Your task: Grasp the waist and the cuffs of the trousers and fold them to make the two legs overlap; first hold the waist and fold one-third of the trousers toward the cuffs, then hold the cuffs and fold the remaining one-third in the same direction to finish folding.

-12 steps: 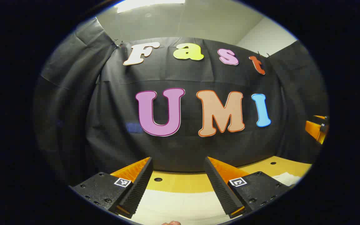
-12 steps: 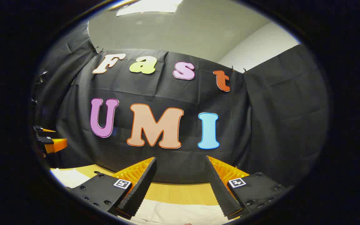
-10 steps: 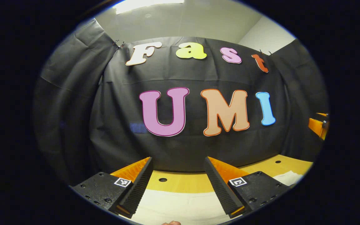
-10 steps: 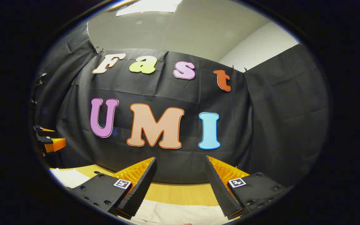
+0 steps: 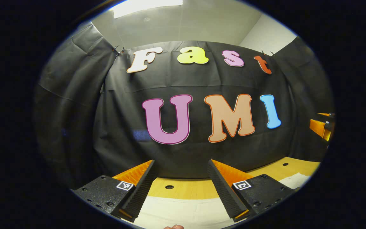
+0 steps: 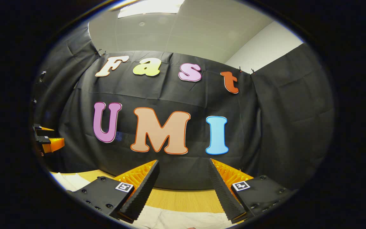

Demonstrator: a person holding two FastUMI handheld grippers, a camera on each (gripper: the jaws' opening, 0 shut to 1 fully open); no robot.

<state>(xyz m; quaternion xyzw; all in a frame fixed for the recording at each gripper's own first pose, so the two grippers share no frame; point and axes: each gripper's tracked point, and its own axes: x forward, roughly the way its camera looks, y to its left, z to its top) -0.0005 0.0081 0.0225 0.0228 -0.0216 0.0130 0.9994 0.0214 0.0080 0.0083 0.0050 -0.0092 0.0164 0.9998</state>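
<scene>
**Both grippers raised and open, trousers lying on the table below**

Start on your left side. In the left gripper view, your left gripper [image 5: 180, 186] points at the black cloth wall [image 5: 75, 105], held level above the table [image 5: 189, 188]. Its two fingers [image 5: 140, 192] stand wide apart with nothing between them; they touch no cloth. Under the gap you see the yellow wooden tabletop with a small round hole [image 5: 169, 187] in it, and nearer to you the pale, cream-coloured trousers [image 5: 183, 211] lying flat on the table, below the fingers and apart from them. At the very bottom edge a bit of your hand [image 5: 173, 226] peeks in. Farther to the right in the same view, another pale patch of the trousers lies on the table near the edge of the view, and beyond it, at the far right edge, you can make out part of your right gripper [image 5: 322, 127] held in the air; how its jaws stand cannot be told from there.

Now your right side. In the right gripper view, part of your left gripper shows at the far left edge, up above the table. A strip of the trousers [image 6: 70, 181] lies on the table below it. In the middle, your right gripper [image 6: 183, 184] faces the wall, its fingers [image 6: 138, 194] spread wide and holding nothing. Below them lies more of the pale fabric, slightly wrinkled, on the yellow tabletop.
</scene>
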